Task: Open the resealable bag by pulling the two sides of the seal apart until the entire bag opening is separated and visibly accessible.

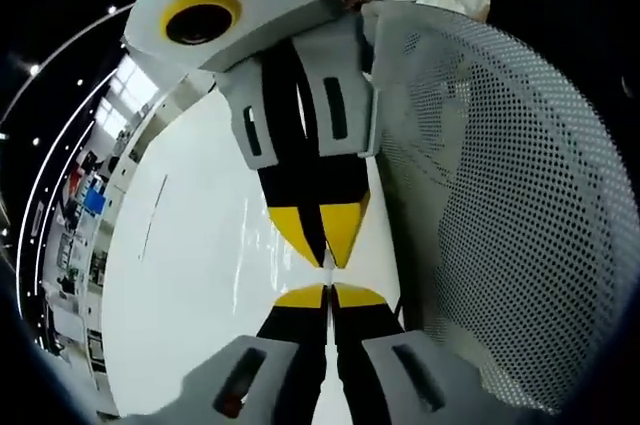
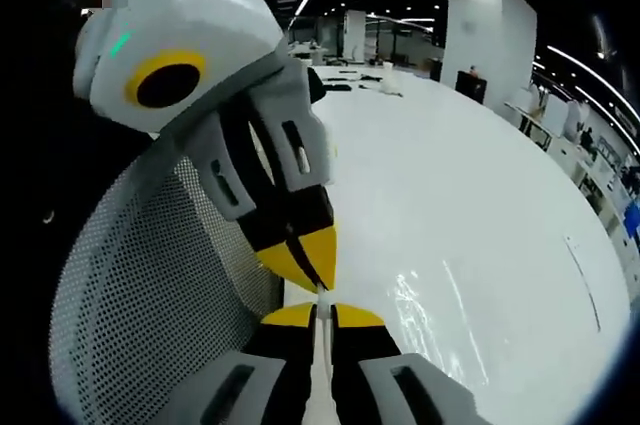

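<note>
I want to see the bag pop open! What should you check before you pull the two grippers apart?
1. Left gripper shut on the clear bag: ok, its yellow tips are closed with a thin clear edge between them.
2. Right gripper shut on the bag: ok, its tips meet on the same thin strip.
3. Each gripper on a different side of the seal: cannot tell, the film is too thin and clear.
4. Grippers facing each other, tip to tip: ok.
5. Seal already parted: cannot tell.
6. Room to pull: not ok on one side, the mesh chair back is close; the white table lies on the other side.
</note>
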### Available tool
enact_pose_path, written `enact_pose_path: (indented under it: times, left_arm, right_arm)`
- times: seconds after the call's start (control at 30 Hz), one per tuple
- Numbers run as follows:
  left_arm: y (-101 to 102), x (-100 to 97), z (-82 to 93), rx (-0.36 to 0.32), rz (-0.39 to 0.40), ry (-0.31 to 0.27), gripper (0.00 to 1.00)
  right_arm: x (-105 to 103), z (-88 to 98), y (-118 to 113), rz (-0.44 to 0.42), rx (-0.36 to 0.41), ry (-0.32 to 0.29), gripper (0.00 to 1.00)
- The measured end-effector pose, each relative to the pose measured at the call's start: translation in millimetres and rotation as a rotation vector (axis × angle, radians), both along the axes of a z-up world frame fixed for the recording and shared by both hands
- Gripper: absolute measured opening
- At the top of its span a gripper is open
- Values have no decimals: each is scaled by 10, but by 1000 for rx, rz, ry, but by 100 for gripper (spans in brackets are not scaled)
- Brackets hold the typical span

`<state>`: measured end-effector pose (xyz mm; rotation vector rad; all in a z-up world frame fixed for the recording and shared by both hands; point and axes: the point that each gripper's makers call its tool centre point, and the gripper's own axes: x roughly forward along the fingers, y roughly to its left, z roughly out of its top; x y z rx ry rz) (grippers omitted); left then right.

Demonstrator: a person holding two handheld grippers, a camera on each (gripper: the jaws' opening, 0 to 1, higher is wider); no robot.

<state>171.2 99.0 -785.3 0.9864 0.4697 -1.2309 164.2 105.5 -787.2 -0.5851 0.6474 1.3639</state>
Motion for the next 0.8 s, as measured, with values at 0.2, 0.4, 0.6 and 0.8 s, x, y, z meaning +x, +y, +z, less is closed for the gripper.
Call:
enact_pose_path:
  times: [0.2, 0.4, 0.6, 0.8]
  left_arm:
    - [-40, -19, -1, 7, -18, -3, 0]
    - [-27, -21, -31, 23, -21, -2, 0]
    - [-18, -39, -42, 22, -12, 14, 0]
    - [-11, -63, -45, 10, 8, 40, 0]
  right_arm:
    - [7, 32, 73, 48, -38, -67, 2]
    - [-18, -25, 61, 112, -114, -110, 0]
    - [-39, -46, 57, 141, -137, -117, 0]
    - [-59, -53, 58, 139, -137, -103, 0]
